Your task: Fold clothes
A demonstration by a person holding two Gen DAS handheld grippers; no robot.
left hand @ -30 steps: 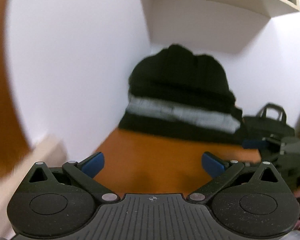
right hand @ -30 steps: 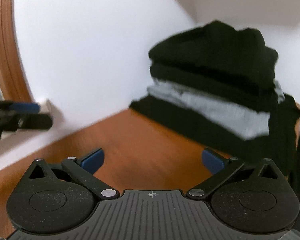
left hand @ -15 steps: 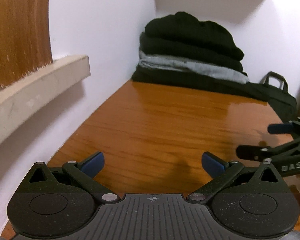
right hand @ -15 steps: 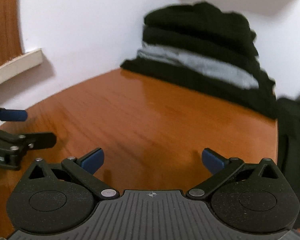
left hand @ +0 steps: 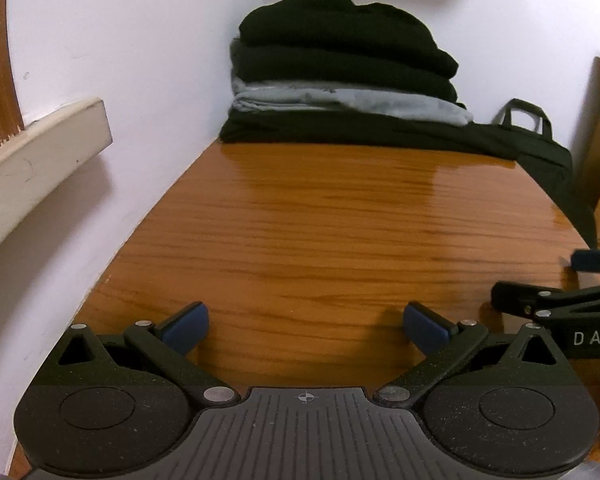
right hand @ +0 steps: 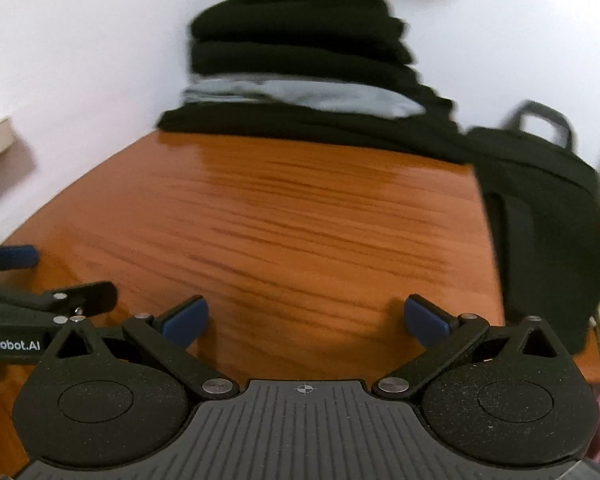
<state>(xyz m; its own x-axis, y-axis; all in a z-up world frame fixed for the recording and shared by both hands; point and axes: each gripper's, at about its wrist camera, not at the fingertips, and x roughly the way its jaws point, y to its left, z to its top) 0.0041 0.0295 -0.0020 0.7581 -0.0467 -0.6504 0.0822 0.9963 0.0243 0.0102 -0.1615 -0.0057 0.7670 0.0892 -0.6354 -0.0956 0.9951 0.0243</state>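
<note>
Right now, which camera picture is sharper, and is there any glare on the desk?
Left wrist view: sharp, the stack of folded clothes crisp, a pale sheen on the wooden desk just in front of it. Right wrist view: smeared by motion blur, the stack and the black bag soft-edged, the same sheen fainter. Both views bow straight edges, as fisheyes do.

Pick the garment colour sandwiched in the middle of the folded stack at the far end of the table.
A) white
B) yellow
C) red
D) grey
D: a grey garment lies between black ones in the stack of folded clothes.
</note>
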